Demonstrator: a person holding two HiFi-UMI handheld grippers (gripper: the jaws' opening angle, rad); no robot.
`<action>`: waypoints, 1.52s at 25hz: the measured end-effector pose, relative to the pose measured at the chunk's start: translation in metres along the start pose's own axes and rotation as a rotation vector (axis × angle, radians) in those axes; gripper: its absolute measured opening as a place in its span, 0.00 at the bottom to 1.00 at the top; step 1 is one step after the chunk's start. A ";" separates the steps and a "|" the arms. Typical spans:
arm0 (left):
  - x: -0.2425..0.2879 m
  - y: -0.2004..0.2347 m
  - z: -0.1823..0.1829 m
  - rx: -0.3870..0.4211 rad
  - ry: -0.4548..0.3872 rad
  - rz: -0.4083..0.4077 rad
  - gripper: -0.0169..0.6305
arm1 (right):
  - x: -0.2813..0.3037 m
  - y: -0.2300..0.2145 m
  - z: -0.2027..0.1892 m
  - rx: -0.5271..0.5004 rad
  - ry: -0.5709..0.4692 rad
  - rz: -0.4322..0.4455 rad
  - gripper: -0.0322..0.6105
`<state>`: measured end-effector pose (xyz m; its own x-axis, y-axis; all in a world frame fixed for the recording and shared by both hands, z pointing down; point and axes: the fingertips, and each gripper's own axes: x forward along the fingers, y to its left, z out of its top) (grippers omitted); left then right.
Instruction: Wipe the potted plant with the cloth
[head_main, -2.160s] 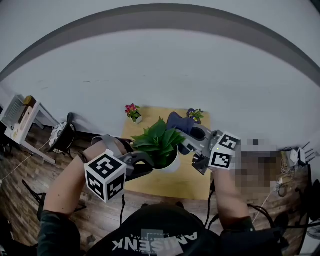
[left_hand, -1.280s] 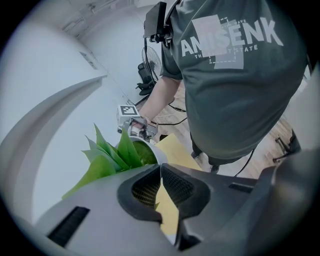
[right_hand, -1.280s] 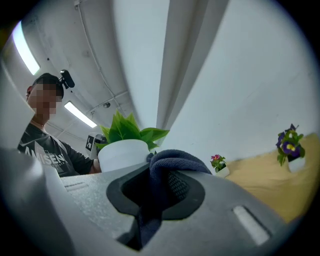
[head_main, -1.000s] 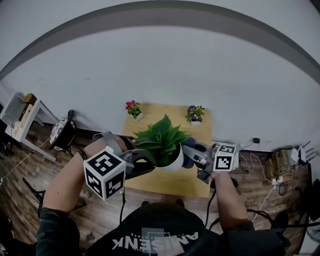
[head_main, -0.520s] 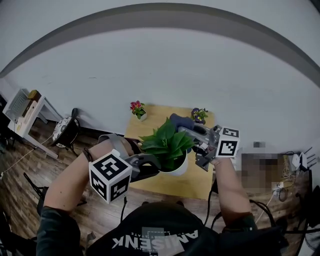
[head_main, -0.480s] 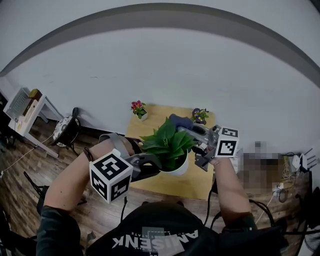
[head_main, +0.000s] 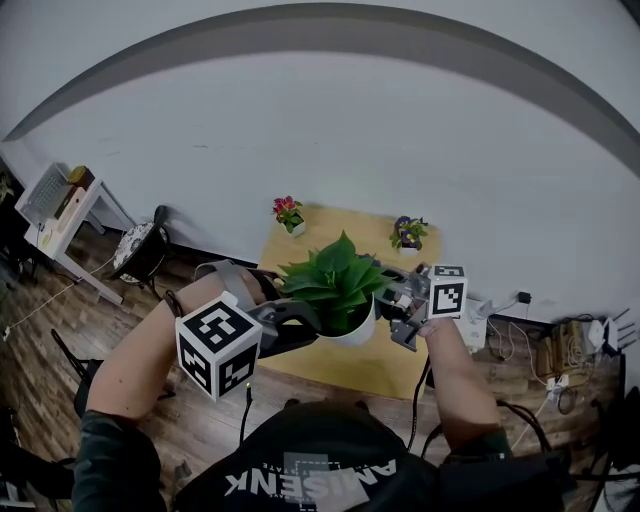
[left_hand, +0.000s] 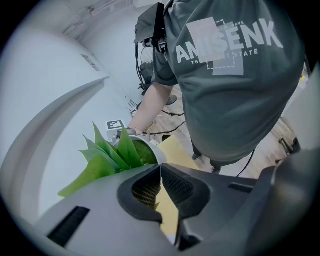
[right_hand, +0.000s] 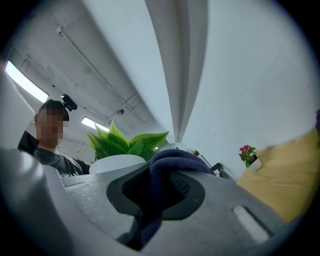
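The potted plant (head_main: 335, 280), broad green leaves in a white pot (head_main: 356, 330), is over the yellow table (head_main: 340, 368). My left gripper (head_main: 305, 318) is shut, its tips (left_hand: 160, 169) right at the pot's rim (left_hand: 158, 156) on the left side; I cannot tell whether they pinch it. My right gripper (head_main: 393, 300) is on the plant's right, shut on a dark blue cloth (right_hand: 172, 161) that bulges out between its jaws (right_hand: 165, 169). From there the pot (right_hand: 117, 162) and leaves (right_hand: 127, 142) are just beyond the cloth.
Two small flowerpots stand at the table's back edge, a red one (head_main: 289, 213) and a purple one (head_main: 409, 233). A white shelf (head_main: 60, 205) and a chair (head_main: 145, 250) are at the left. A power strip (head_main: 470, 322) and cables lie on the wooden floor at the right.
My right gripper with the cloth has risen from beside the pot to the height of the leaves on the plant's right. The left gripper has stayed at the pot.
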<state>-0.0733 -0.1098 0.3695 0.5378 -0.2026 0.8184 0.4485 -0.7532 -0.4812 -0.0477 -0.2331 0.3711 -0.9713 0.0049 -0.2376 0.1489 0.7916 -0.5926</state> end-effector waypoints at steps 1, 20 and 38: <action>0.000 0.000 0.000 -0.005 0.002 0.001 0.05 | -0.003 -0.002 -0.005 0.016 -0.001 0.001 0.12; 0.005 -0.007 -0.035 -0.115 0.034 -0.039 0.05 | -0.043 -0.019 -0.075 0.148 -0.011 -0.084 0.12; 0.091 -0.023 -0.119 -0.309 0.107 -0.126 0.05 | -0.083 0.039 -0.061 -0.040 -0.036 -0.226 0.12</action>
<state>-0.1193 -0.1853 0.4917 0.4069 -0.1478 0.9014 0.2606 -0.9270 -0.2697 0.0274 -0.1658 0.4145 -0.9719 -0.1964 -0.1301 -0.0797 0.7939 -0.6029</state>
